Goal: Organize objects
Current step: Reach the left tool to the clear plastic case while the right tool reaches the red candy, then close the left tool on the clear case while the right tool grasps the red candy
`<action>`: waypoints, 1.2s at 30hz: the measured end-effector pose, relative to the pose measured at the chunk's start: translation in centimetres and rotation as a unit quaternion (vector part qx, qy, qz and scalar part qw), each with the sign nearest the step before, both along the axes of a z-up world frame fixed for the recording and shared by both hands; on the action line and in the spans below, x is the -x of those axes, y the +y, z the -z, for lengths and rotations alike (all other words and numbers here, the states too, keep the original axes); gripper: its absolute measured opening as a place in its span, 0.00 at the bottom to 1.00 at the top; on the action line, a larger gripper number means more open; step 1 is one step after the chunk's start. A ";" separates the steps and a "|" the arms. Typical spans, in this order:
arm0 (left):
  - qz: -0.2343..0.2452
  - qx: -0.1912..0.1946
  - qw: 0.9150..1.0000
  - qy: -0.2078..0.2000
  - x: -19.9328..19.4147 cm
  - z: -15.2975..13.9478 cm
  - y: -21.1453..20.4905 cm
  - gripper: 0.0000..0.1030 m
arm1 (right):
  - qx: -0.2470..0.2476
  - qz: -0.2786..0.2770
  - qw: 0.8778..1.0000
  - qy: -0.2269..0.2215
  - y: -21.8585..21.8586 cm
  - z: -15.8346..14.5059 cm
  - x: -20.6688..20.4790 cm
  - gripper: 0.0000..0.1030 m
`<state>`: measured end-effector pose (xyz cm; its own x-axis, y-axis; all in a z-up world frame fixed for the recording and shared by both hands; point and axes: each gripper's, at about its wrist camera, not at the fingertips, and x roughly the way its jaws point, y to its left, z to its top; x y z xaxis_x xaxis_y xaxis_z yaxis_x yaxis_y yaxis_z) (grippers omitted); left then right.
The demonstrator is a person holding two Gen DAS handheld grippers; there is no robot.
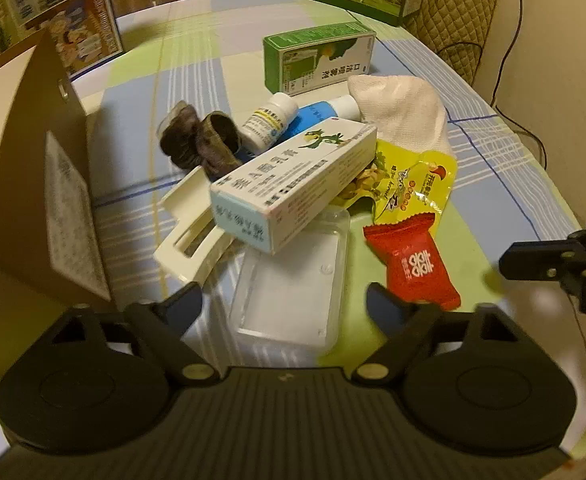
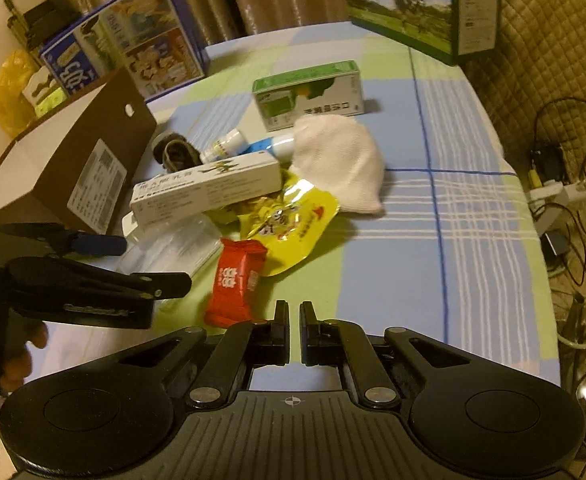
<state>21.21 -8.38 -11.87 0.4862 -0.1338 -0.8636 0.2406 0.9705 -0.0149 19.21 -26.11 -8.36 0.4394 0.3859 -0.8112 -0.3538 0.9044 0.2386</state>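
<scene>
The left claw (image 1: 285, 300) gapes wide over the clear plastic tray (image 1: 293, 280); the right claw (image 2: 294, 312), nearly shut and empty, hangs above bare checked tablecloth (image 2: 473, 240).

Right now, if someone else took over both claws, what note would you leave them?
Left claw: open, empty, low over the clear plastic tray.
Right claw: nearly shut, empty, near the table's front edge beside the red candy packet.
Things: all in one heap on the checked tablecloth. The long white box leans across the tray and a cream clip; also there are the yellow snack pouch, white sock, small bottle and green box. The open cardboard box stands to the left.
Done: nothing visibly sorted.
Left: everything.
</scene>
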 end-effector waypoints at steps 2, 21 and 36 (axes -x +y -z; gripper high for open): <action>0.005 0.007 1.000 0.000 -0.3 0.2 -0.2 0.54 | -0.008 0.002 1.000 0.004 -0.2 0.0 -0.2 0.02; -0.200 -0.012 0.980 0.019 8.0 0.2 9.2 0.50 | -0.056 -0.013 0.998 0.031 2.3 1.0 -1.1 0.61; -0.254 -0.032 0.967 0.011 8.0 0.1 12.3 0.62 | 0.003 -0.045 0.999 0.003 6.0 3.1 -2.3 0.27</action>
